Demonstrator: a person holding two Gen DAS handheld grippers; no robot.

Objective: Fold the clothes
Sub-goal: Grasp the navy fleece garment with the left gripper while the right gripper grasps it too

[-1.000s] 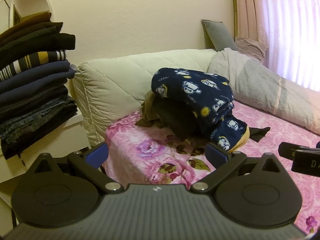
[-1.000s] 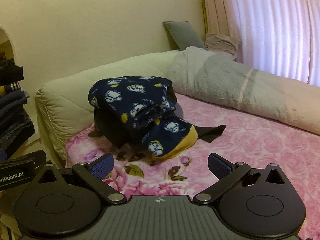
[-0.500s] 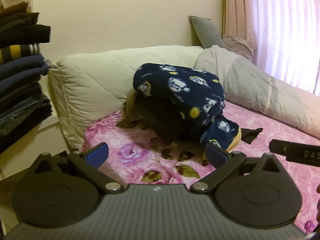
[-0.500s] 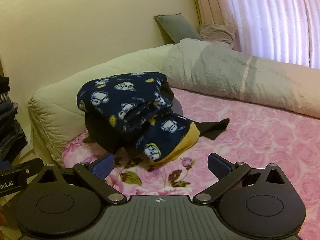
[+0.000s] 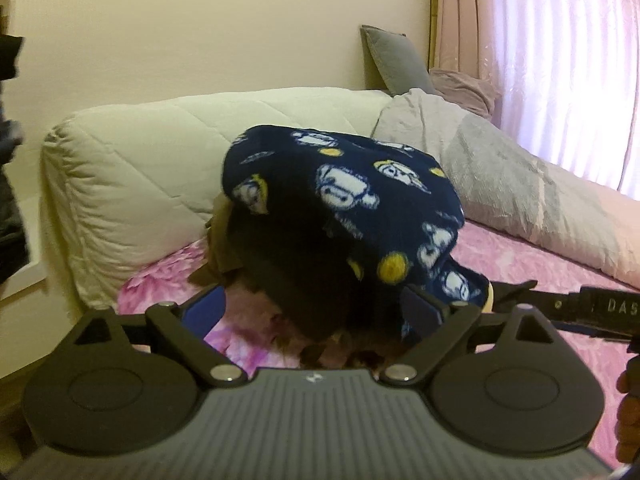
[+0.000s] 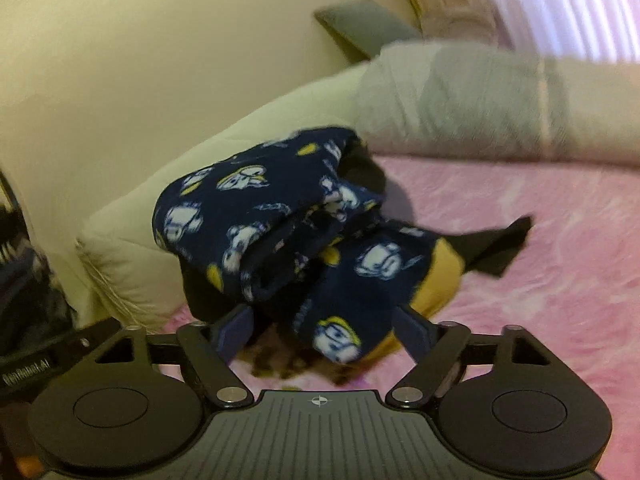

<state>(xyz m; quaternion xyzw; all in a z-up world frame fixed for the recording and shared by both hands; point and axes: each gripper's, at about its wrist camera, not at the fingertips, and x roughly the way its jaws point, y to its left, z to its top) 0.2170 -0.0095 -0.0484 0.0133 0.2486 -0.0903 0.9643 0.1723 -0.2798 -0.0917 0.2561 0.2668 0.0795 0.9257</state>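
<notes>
Both tools at the clothes heap on the bed.

My left tool (image 5: 314, 314) and right tool (image 6: 324, 334) have jaws apart, just been narrowing, gripping nothing yet (cloth sits between the pads). The navy cartoon-print fleece (image 6: 256, 216) lies crumpled atop a black garment (image 5: 304, 272) on the pink floral bedsheet (image 6: 540, 280), beside the cream quilt (image 5: 132, 160).

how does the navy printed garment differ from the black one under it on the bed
The navy printed garment carries white cartoon figures and a yellow edge; the black garment is plain. The navy one sits on top, bunched; the black one lies beneath, a flat end sticking out over the pink sheet. Both are unfolded.
</notes>
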